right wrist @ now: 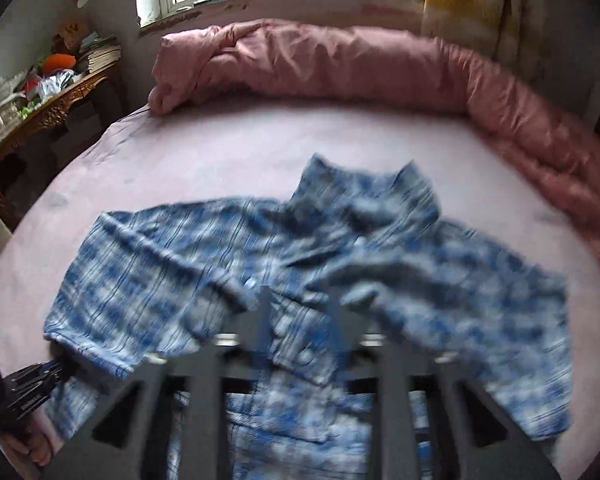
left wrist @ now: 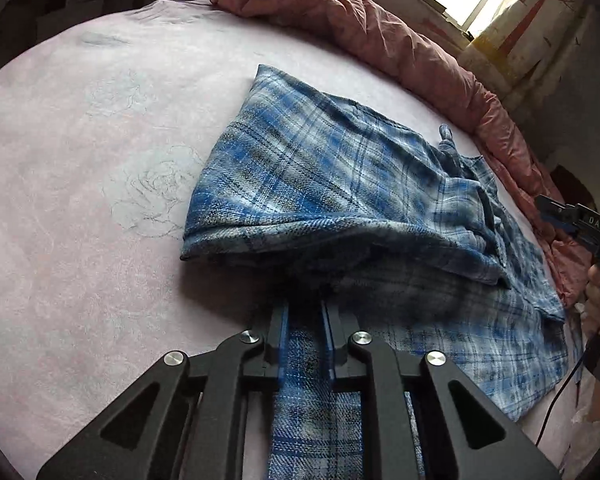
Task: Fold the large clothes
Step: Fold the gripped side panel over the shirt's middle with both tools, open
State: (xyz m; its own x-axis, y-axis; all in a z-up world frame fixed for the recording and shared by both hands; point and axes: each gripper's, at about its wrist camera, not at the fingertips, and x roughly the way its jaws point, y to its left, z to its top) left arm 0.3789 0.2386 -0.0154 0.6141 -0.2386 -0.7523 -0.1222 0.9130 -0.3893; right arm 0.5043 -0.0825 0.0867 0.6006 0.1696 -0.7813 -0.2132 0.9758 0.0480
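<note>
Blue-and-white plaid flannel shirt point(left wrist: 340, 184) spread on the pale pink bed sheet point(left wrist: 80, 200), partly folded, with one thick doubled panel lying over the flat layer beneath. Left tongs point(left wrist: 305, 316) nearly closed, pinching a strip of the plaid cloth that runs back between the fingers toward the camera; grip at the shirt's near edge, the bulk of the garment lying ahead and off to the right of them. Right tongs point(right wrist: 300, 304) roughly half open, blurred, held over the middle of the shirt with cloth showing in the gap between the fingers; no sign of the pads pressing, so read as empty. In the right wrist view, collar point(right wrist: 364, 188) at the far side, long axis of the spread garment running crosswise in front of the right tongs, one sleeve reaching out left to where the left tongs point(right wrist: 58, 372) hold its edge, the other side stretching away right. Rolled pink quilt point(right wrist: 340, 64) beyond the shirt along the far edge of the bed, well apart from both tongs. Key relation for the coming move, as a judgement: held edge on the left, loose unfolded side farther right and nearer the right tongs, so likely a fresh grasp by the right on that side, then a carry across the long axis toward the middle. Risk of the doubled panel sliding open if the left pulls while the right is still free.
</note>
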